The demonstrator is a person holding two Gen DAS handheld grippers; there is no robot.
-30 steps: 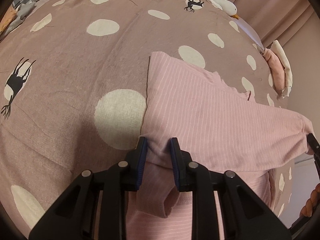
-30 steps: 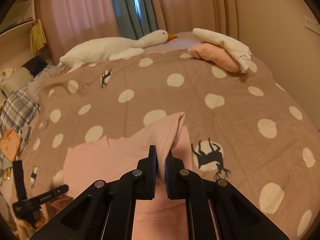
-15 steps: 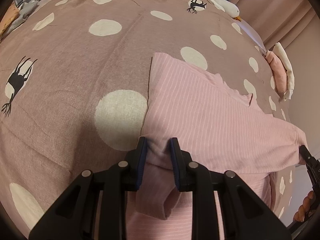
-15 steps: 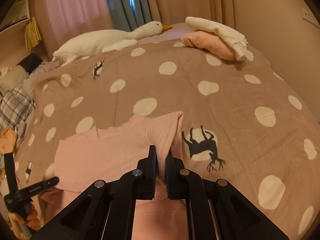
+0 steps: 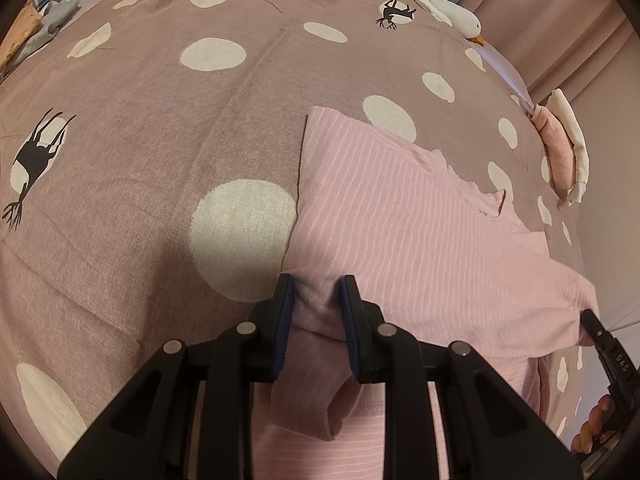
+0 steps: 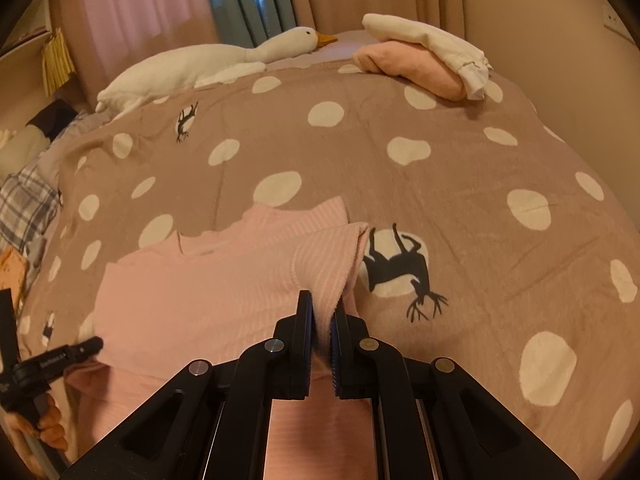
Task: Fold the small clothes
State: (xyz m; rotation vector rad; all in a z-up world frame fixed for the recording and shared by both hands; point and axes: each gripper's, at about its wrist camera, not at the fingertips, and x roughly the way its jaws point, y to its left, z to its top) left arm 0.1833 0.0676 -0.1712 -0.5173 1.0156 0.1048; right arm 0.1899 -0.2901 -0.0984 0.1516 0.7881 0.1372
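A pink striped shirt (image 5: 420,232) lies on the spotted brown bedspread (image 5: 160,120), its lower part folded over the upper. My left gripper (image 5: 318,284) is shut on a bunched fold at the shirt's left edge, with a sleeve hanging under the jaws. In the right wrist view the same pink shirt (image 6: 200,280) spreads to the left, and my right gripper (image 6: 323,302) is shut on its right edge, which stands up as a thin ridge between the pads. Each gripper also shows in the other's view: the right gripper (image 5: 592,324) and the left gripper (image 6: 86,346).
A white goose plush (image 6: 224,60) lies along the far side of the bed. Folded pink and white clothes (image 6: 432,56) are stacked at the far right corner. Plaid and orange garments (image 6: 24,208) lie in a pile at the left edge. Curtains and a wall stand behind.
My right gripper has sunk toward the bed with the shirt's edge, laying the folded part flatter. The left gripper has held still.
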